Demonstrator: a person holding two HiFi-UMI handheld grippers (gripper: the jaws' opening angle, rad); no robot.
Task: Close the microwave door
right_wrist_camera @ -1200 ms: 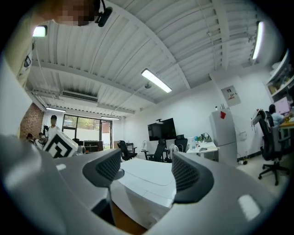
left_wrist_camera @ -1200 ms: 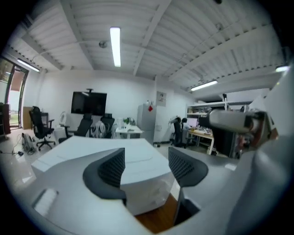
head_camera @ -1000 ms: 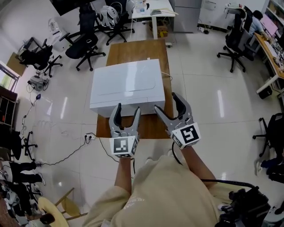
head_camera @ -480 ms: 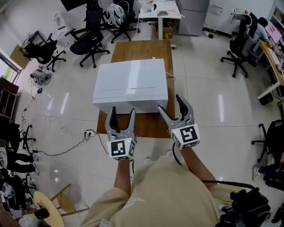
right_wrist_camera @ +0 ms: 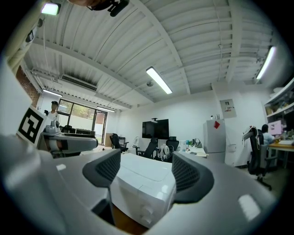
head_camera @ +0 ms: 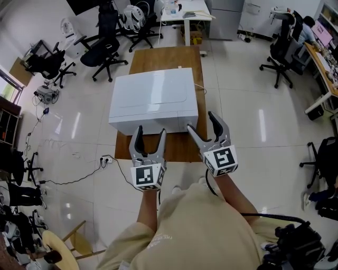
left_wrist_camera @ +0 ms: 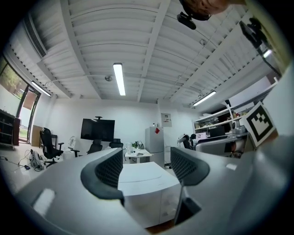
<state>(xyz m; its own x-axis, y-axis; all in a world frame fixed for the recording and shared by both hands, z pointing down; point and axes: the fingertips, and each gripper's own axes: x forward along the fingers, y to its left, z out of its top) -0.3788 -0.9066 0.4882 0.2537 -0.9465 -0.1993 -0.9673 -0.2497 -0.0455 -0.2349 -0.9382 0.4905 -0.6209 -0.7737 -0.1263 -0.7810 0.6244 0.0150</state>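
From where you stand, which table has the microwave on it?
The brown wooden table just ahead carries the white microwave; the white desk stands farther back.

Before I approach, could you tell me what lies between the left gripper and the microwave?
Nothing: the left gripper view shows only bare wooden table between the open left gripper and the microwave.

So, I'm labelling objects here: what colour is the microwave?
The microwave is plain white, clearest in the head view, against the brown wooden table.
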